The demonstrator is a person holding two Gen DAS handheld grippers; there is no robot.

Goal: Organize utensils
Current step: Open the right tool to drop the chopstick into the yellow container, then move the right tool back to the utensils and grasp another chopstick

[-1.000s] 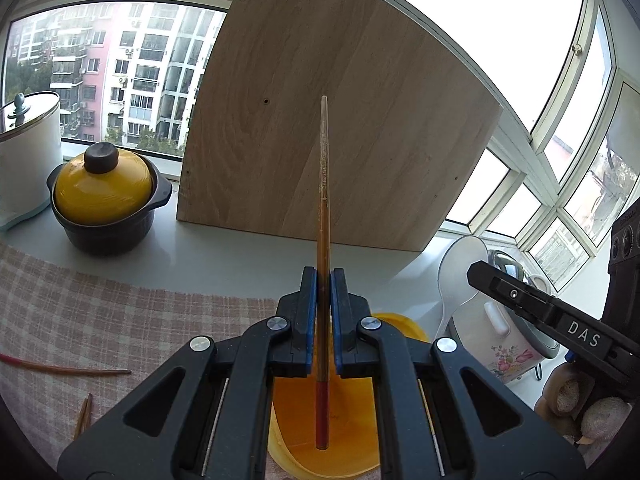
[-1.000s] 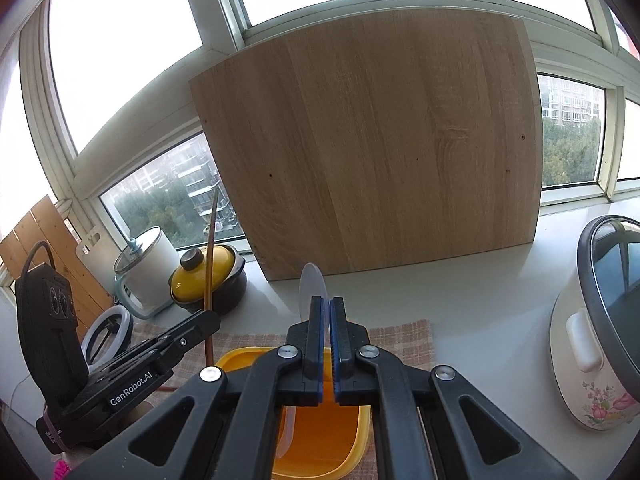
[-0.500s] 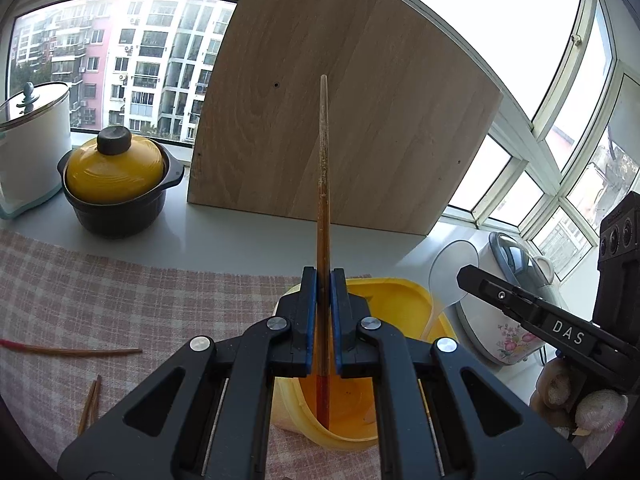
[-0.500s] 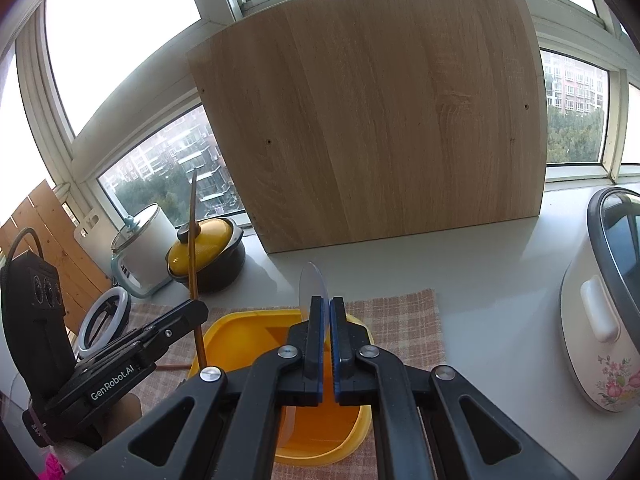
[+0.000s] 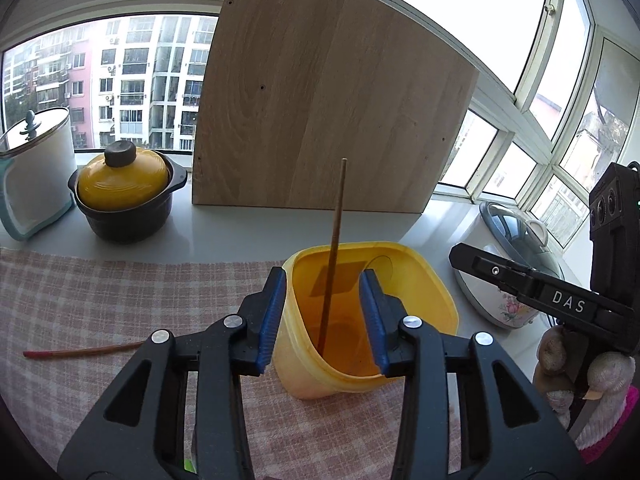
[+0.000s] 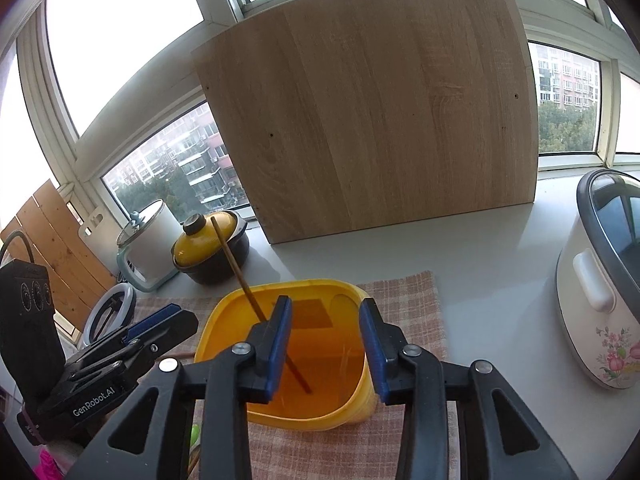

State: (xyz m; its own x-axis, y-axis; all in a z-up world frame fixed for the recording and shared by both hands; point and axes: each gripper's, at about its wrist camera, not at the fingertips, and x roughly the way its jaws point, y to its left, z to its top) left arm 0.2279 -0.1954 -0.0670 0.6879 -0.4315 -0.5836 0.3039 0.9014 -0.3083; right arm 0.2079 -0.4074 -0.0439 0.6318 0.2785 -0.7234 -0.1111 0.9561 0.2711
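A yellow plastic tub (image 5: 416, 280) (image 6: 224, 320) stands on the checked cloth. A brown chopstick (image 5: 334, 248) (image 6: 236, 264) stands in it, leaning on the rim. A clear plastic spoon (image 5: 382, 266) (image 6: 344, 304) rests faintly against the tub's far wall. My left gripper (image 5: 323, 320) is open and empty, its jaws on either side of the tub's near rim. My right gripper (image 6: 324, 344) is open and empty just above the tub. Another chopstick (image 5: 84, 350) lies on the cloth to the left.
A wooden board (image 5: 320, 112) (image 6: 372, 112) leans against the window. A yellow-lidded pot (image 5: 124, 184) (image 6: 208, 244) and white kettle (image 5: 36, 160) stand back left. A flowered rice cooker (image 6: 600, 280) (image 5: 508, 248) stands to the right. The cloth (image 5: 120, 300) covers the counter.
Both grippers opened. The left let go of the chopstick and the right let go of the clear spoon; both now rest in the yellow tub. Both grippers came lower over the tub.
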